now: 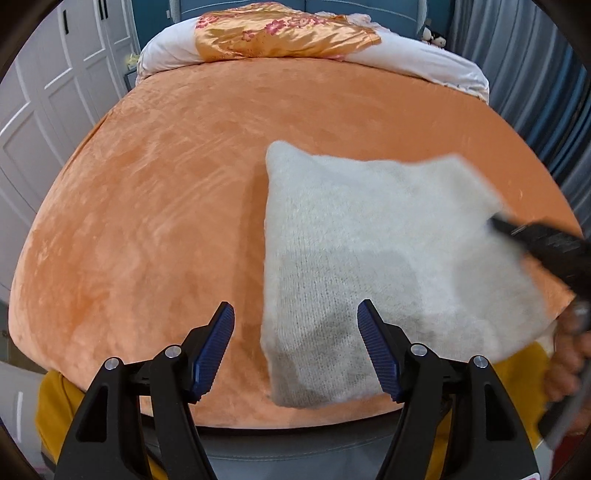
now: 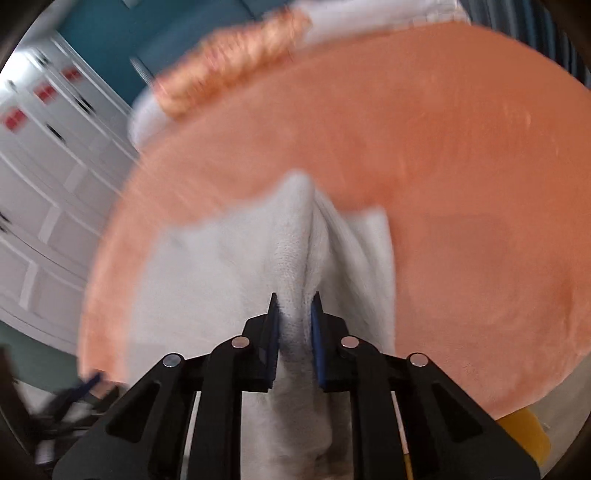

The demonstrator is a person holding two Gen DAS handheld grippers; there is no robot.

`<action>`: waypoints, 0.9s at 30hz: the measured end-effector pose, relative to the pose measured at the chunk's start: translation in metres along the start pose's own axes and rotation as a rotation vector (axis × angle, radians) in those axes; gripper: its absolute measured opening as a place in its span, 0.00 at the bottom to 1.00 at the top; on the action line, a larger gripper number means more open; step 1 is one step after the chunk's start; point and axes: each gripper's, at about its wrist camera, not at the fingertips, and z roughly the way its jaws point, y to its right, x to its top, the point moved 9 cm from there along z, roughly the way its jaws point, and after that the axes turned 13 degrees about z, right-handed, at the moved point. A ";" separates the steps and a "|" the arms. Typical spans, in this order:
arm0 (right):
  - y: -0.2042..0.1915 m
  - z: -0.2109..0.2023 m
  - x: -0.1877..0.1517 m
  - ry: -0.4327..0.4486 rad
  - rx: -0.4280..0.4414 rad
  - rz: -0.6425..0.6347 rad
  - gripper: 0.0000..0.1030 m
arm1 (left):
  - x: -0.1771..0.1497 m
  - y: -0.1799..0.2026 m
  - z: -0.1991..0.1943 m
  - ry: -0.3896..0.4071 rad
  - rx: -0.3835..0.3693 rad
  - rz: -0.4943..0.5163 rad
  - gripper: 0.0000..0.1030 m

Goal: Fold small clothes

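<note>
A small white fuzzy knit garment (image 1: 388,251) lies on the orange bed cover (image 1: 177,192), folded into a rough rectangle near the front edge. My left gripper (image 1: 295,325) is open and empty, hovering just over the garment's near left corner. My right gripper (image 2: 294,317) is shut on a bunched fold of the white garment (image 2: 236,258) and lifts it; the right wrist view is blurred. The right gripper also shows in the left wrist view (image 1: 535,240) at the garment's right edge.
An orange floral satin cloth (image 1: 280,33) on a white duvet (image 1: 424,59) lies at the head of the bed. White wardrobe doors (image 1: 44,110) stand to the left, grey-blue curtains (image 1: 517,74) to the right. The person's yellow clothing (image 1: 59,398) is at the near edge.
</note>
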 end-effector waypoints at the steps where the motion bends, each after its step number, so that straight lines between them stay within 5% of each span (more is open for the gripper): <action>1: 0.006 -0.006 0.000 0.011 0.013 0.034 0.13 | -0.001 0.001 0.004 -0.009 0.005 0.009 0.65; 6: 0.055 0.046 -0.031 -0.129 -0.117 0.047 0.14 | -0.010 0.004 0.029 -0.064 0.009 0.033 0.67; 14: 0.017 -0.019 -0.020 -0.005 -0.131 -0.046 0.17 | -0.013 0.007 0.035 -0.079 0.039 0.046 0.68; 17: 0.011 -0.027 -0.045 -0.060 -0.126 -0.110 0.17 | -0.014 0.008 0.035 -0.080 0.038 0.045 0.68; 21: 0.038 0.007 -0.079 -0.145 -0.241 -0.175 0.13 | -0.017 0.010 0.040 -0.095 0.030 0.042 0.68; 27: 0.019 -0.018 -0.049 -0.090 -0.218 -0.167 0.20 | -0.010 0.005 0.029 -0.085 -0.014 0.006 0.67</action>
